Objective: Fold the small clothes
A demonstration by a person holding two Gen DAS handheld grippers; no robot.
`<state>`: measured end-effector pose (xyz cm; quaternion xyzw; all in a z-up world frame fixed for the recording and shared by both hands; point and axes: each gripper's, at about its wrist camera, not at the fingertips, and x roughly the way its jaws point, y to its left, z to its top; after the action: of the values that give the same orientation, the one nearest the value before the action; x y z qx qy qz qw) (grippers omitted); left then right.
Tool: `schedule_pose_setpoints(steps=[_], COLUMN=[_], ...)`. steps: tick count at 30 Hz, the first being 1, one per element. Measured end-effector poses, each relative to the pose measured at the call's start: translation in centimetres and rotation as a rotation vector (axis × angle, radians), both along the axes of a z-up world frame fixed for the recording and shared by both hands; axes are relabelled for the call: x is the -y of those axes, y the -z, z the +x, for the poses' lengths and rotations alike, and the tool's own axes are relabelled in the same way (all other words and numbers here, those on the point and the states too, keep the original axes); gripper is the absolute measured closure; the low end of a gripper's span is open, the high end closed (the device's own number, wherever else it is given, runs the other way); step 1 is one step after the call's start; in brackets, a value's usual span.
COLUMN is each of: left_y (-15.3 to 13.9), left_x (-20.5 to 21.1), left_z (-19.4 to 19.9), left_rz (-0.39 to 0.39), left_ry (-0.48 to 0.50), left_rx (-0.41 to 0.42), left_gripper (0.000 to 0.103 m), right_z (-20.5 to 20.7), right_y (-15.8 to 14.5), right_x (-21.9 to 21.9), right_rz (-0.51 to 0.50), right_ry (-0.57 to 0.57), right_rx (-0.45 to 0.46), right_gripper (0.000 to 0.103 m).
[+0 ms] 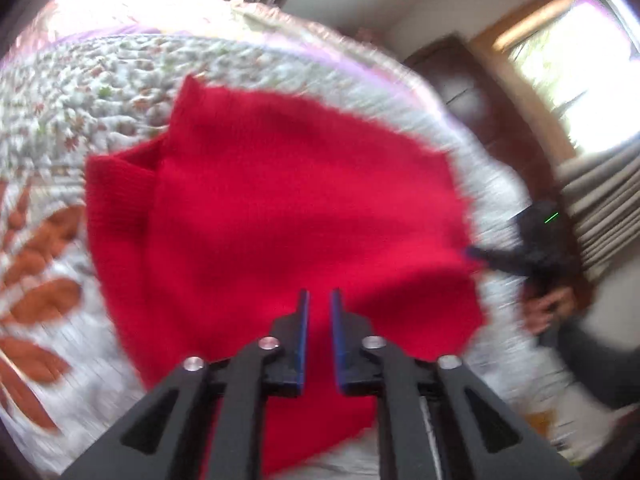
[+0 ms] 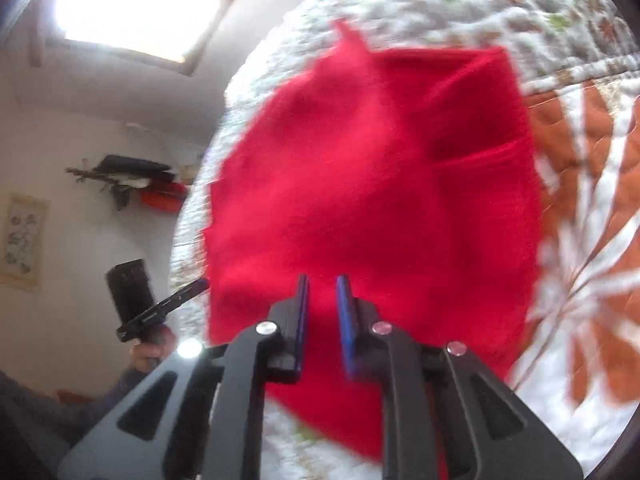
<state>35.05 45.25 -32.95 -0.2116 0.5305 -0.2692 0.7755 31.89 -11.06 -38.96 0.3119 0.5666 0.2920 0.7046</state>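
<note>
A red knitted garment [image 1: 280, 184] lies spread on a quilted bedspread [image 1: 100, 92], with one folded flap along its left side. My left gripper [image 1: 320, 294] holds its near edge, the fingers nearly together with red cloth between them. At the garment's right edge my right gripper [image 1: 474, 252] pinches the cloth. In the right wrist view the same garment [image 2: 380, 184] fills the middle, and my right gripper [image 2: 323, 278] is shut on its near edge. The left gripper [image 2: 204, 283] touches the garment's left border. Both views are blurred by motion.
The bedspread [image 2: 500, 8] has a floral print and orange leaf shapes [image 1: 44, 300]. A hand [image 1: 552, 308] grips the right tool; another hand [image 2: 152, 348] grips the left one. Beyond the bed are a bright window [image 1: 580, 60], curtains [image 1: 600, 208], dark wooden furniture [image 1: 472, 80] and a wall shelf [image 2: 136, 176].
</note>
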Motion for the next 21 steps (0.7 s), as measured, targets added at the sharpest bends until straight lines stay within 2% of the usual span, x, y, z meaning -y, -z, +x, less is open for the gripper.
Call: schedule_pose_setpoints(steps=[2,4,5,6,7,8,10,11,12,15,17,18,19,20,21], left_y=[0.7,2.9,4.5,5.8,6.6,6.8,5.5,4.5,3.6,1.6,2.1,3.3,4.5,6.0,6.5], left_x=[0.2,0.7,0.9,0.9,0.9,1.0,0.5,0.1,-0.2,0.1,1.2,1.8,2.1,2.2,2.1], left_z=[-0.5,-0.3,-0.2,0.1,0.0,0.1,-0.1,-0.4,-1.0,-2.5,-3.7,-4.2,-4.3,-4.7,-5.0], left_rz=[-0.016,0.000,0.023,0.029,0.025,0.020,0.002,-0.018,-0.039,-0.156,-0.151,-0.121,-0.110,-0.079,-0.070], left_ry=[-0.017,-0.016,-0.013,-0.007,-0.004,-0.004,-0.011,-0.028,-0.038,-0.029,0.002,0.016,0.019,0.021,0.017], left_rx=[-0.022,-0.079,-0.116,-0.140,-0.160,-0.165,-0.161,-0.141,-0.128,-0.112,-0.131,-0.160,-0.192,-0.221,-0.223], left_gripper=[0.080,0.080,0.081,0.087,0.088,0.090,0.091,0.088,0.083,0.079,0.079,0.079,0.079,0.080,0.087], right_z=[-1.0,-1.3,-1.2,-1.2,-1.2,-1.1,-1.3,-1.4,-1.6,-2.9,-4.0,-4.6,-5.0,-5.3,-5.4], right_y=[0.1,1.6,2.1,3.2,4.0,4.5,4.4,3.7,2.7,1.8,2.6,3.4,4.0,4.5,4.8], right_x=[-1.8,-3.0,-3.2,-3.1,-2.7,-2.3,-1.9,-1.9,-1.8,-1.5,-1.6,-1.5,-1.0,-0.1,0.8], right_rz=[0.011,0.016,0.006,0.002,0.007,-0.002,-0.004,-0.007,0.001,0.046,0.029,0.016,0.010,0.005,-0.003], right_ry=[-0.047,-0.074,-0.080,-0.080,-0.077,-0.081,-0.086,-0.088,-0.092,-0.108,-0.137,-0.147,-0.147,-0.143,-0.133], right_rx=[-0.008,-0.039,-0.051,-0.072,-0.088,-0.094,-0.102,-0.094,-0.075,-0.074,-0.095,-0.113,-0.124,-0.129,-0.132], right_gripper=[0.087,0.087,0.089,0.095,0.099,0.103,0.103,0.096,0.083,0.078,0.078,0.087,0.091,0.102,0.103])
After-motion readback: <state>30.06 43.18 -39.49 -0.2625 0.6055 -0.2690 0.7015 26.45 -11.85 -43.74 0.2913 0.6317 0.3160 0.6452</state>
